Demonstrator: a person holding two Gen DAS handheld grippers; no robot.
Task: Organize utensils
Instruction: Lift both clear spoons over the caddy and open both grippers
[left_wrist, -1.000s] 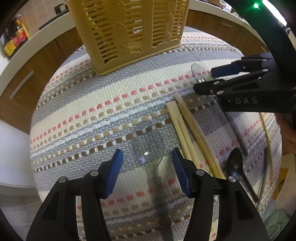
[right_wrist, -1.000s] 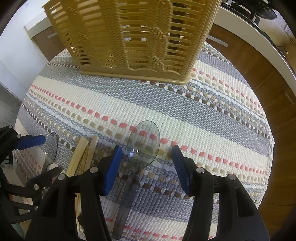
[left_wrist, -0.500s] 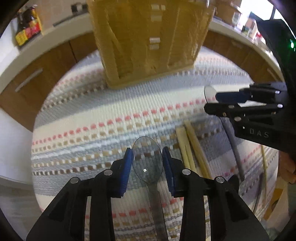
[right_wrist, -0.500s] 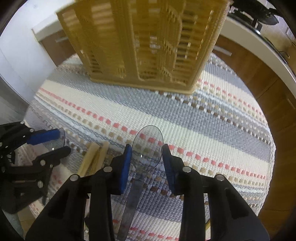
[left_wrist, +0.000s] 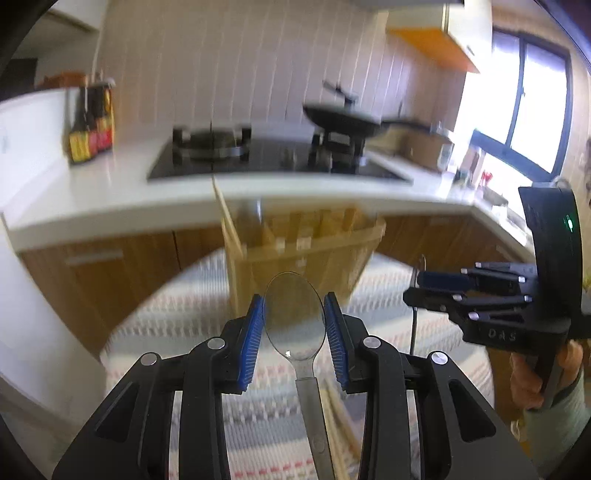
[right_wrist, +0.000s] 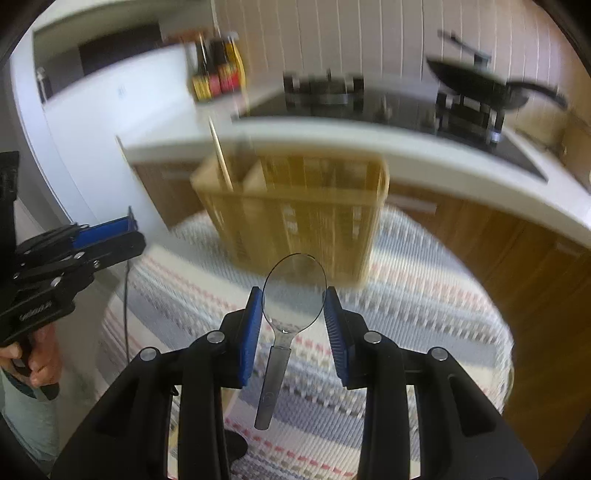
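**Both spoons up off the mat, basket ahead**

A second ago both my tongs were spread open low over the striped mat, each straddling a clear spoon that lay flat. Now both have closed on their spoons and lifted, and the kitchen counter fills the upper half of each view.

Left wrist view: my left gripper (left_wrist: 294, 323) is clamped on the bowl of a clear plastic spoon (left_wrist: 294, 321), the blue pads pressing its two edges, the handle trailing back toward me. The yellow utensil basket (left_wrist: 306, 254) stands upright on the striped mat (left_wrist: 177, 317) just beyond the spoon tip, with a chopstick already leaning in its left corner. More chopsticks (left_wrist: 338, 413) lie on the mat under the handle. My right gripper shows at the right edge.

Right wrist view: my right gripper (right_wrist: 293, 317) is likewise shut on a second clear spoon (right_wrist: 294, 291) by the bowl, handle hanging down and slightly left. The basket (right_wrist: 295, 221) sits straight ahead, partitioned into compartments; blur hides which are filled.

My worry is the grip: pads pinching a smooth, curved bowl edge could let a spoon pivot or squirt out during a fast swing. Two tongs reaching one basket together may also collide, or a dangling handle may snag the rim and tip it.
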